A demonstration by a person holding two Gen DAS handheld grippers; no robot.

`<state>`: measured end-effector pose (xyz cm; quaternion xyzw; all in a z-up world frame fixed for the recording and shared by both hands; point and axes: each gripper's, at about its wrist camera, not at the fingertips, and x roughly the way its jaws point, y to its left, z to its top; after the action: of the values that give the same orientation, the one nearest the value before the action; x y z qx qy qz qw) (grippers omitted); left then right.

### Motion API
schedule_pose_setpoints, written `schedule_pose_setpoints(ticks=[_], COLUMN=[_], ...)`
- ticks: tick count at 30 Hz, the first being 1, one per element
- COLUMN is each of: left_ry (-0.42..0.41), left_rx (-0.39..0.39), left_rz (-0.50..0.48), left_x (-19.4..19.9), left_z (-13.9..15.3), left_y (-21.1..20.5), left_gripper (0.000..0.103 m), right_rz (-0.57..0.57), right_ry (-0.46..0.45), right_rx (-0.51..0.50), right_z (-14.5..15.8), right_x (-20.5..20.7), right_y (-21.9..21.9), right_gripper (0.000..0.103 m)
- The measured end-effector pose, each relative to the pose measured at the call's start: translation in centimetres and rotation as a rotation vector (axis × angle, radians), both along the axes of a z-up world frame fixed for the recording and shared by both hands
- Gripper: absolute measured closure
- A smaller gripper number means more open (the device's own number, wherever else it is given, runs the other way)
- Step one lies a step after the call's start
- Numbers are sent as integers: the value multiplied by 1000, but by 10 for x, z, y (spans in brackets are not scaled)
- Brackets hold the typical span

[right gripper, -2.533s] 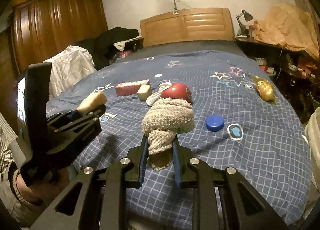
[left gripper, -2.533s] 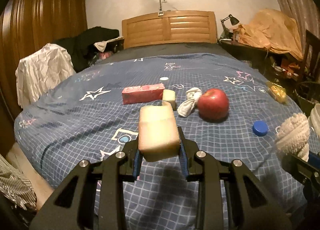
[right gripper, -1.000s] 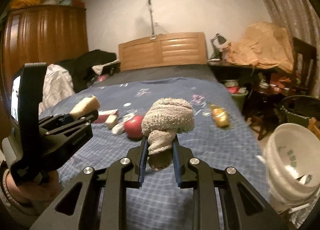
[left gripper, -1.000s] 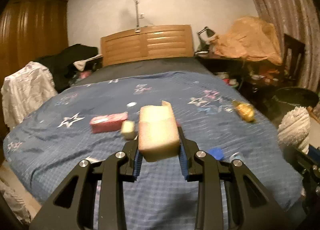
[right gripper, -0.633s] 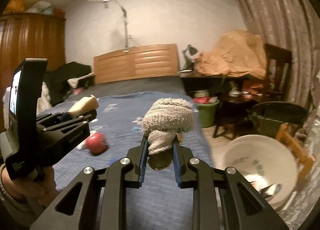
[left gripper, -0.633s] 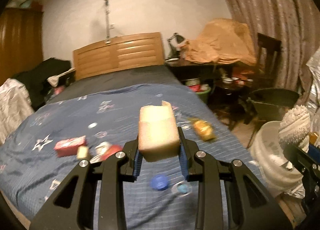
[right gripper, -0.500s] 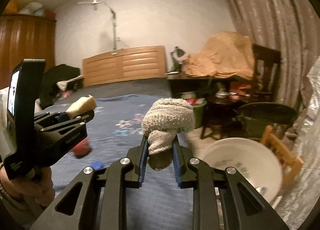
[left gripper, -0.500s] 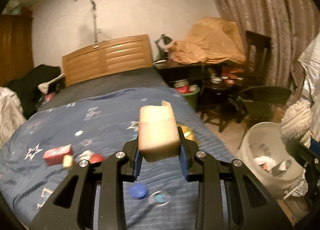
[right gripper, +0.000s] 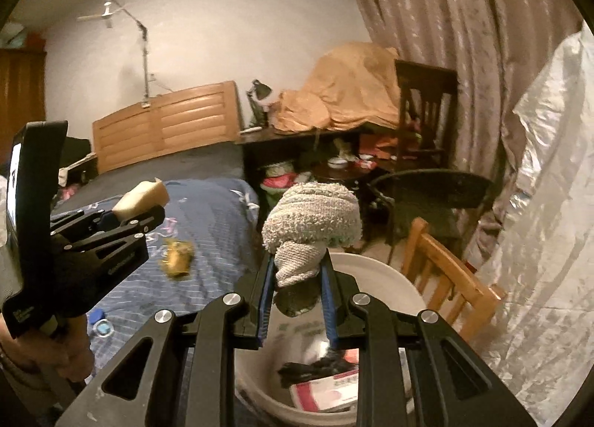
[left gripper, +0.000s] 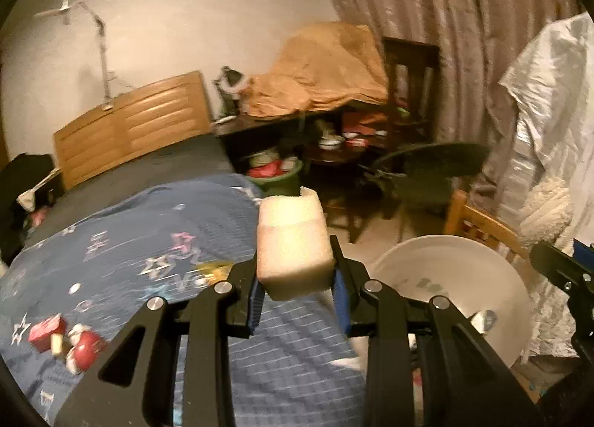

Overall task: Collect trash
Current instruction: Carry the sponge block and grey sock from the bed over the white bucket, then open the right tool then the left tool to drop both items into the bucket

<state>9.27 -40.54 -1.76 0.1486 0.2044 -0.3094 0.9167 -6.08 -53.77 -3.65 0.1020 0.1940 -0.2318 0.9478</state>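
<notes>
Pale, porous foam block (left gripper: 293, 245) with a matt, grainy face, pinched between blue ribbed pads (left gripper: 256, 297) of the black matt plastic left gripper (left gripper: 297, 295) studded with shiny metal screw heads (left gripper: 222, 286). Nubbly knitted grey sock (right gripper: 310, 222), rough and looped, clamped in the matching right gripper (right gripper: 297, 297) above a smooth white plastic bucket (right gripper: 375, 274) with a dull sheen. Around them, soft checked blue cotton bedspread (left gripper: 122, 241), satin-varnished slatted wooden headboard (left gripper: 130, 126), crinkled glossy silver sheeting (right gripper: 538, 222) and heavy matt patterned curtain (right gripper: 464, 37).
</notes>
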Motion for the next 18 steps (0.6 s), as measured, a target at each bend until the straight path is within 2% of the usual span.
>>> schedule_pose_setpoints(ticks=[3,9,18], left_ry=[25,88,109], left_rx=[22,72,116], left_rz=[-65,-151,-171], left_x=[0,2,1], left_z=[-7,-30,-47], left_y=[-27,-58,-72], left_gripper=[74,74,74], right_rz=[-15,-31,-28], right_ry=[5,24,38], right_rx=[17,43,75], right_z=[-5,-18,-32], right_x=[-2,-7,-8], right_y=[-24,-39,-41], right_gripper=[79,79,79])
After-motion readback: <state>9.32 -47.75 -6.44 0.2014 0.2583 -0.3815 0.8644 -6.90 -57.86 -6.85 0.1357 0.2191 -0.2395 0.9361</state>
